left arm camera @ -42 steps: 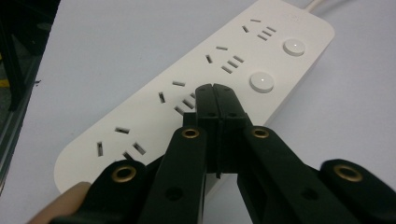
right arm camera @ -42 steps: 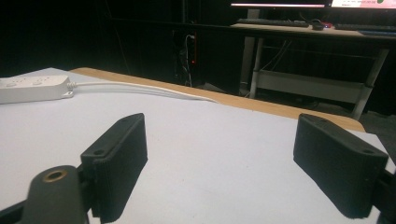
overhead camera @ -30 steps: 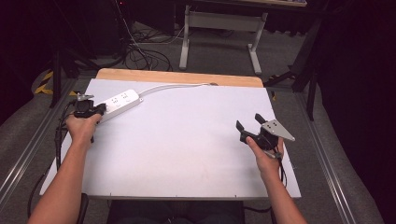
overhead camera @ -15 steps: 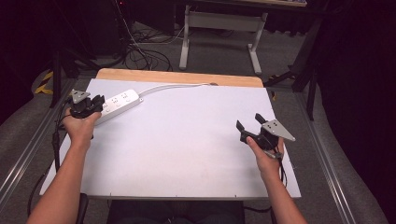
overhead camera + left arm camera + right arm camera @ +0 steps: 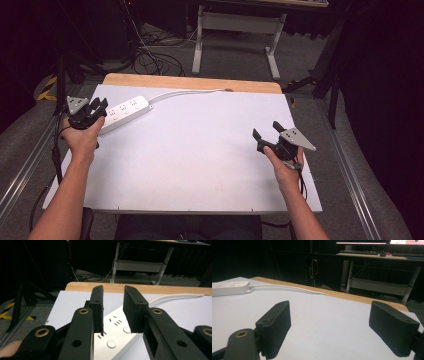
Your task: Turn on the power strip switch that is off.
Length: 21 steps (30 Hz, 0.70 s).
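While my matte black left tongs (image 5: pixel 113 293) have just been opening, slightly parted and gripping nothing above the smooth white power strip (image 5: pixel 117 336) near the table's (image 5: pixel 200 150) left edge, my right tongs (image 5: pixel 329 317) gape wide and empty over bare tabletop. Beyond, the round cord (image 5: pixel 185 92) skirts the wooden far edge.

left gripper (image 5: pixel 113 306): jaws parted, have just been opening, pads clear of the strip | white power strip (image 5: pixel 117 336): below the jaws at 6 o'clock, sockets and round buttons facing up | white cable (image 5: pixel 180 297): runs toward 2 o'clock | table (image 5: pixel 67 306): wooden far edge at 12 o'clock
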Motion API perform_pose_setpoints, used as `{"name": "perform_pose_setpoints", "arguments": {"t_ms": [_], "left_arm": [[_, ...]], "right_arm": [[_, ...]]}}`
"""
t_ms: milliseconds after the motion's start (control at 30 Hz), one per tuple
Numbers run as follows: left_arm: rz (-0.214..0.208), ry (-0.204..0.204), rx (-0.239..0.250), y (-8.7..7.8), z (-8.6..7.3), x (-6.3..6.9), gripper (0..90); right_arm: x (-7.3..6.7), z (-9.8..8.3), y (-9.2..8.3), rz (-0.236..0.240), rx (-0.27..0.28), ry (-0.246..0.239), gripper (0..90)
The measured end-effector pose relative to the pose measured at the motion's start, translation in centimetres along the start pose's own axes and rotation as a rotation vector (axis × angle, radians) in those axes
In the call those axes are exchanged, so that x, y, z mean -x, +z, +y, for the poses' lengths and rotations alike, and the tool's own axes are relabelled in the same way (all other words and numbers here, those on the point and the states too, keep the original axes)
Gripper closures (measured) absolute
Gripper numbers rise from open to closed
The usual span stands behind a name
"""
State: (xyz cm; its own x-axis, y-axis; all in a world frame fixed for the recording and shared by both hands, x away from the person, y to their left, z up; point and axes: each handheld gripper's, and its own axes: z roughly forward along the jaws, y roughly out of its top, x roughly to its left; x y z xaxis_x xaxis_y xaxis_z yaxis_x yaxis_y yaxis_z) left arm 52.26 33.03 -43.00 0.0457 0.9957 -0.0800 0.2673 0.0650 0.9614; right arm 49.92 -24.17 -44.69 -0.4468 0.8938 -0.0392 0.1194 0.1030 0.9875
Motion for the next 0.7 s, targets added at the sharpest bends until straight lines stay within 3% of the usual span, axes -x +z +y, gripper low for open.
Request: {"name": "perform_pose_setpoints", "arguments": {"t_ms": [300,700], "left_arm": [[0.018,0.028,0.039,-1.0,0.2,1.3,59.9],[0.007,0.045,0.100,-4.2,0.0,2.6,50.0]], "right_arm": [[0.0,0.0,-0.1,-0.001,-0.001,0.006,18.2],[-0.1,0.0,0.0,-0.002,-0.003,0.000,18.3]]}}
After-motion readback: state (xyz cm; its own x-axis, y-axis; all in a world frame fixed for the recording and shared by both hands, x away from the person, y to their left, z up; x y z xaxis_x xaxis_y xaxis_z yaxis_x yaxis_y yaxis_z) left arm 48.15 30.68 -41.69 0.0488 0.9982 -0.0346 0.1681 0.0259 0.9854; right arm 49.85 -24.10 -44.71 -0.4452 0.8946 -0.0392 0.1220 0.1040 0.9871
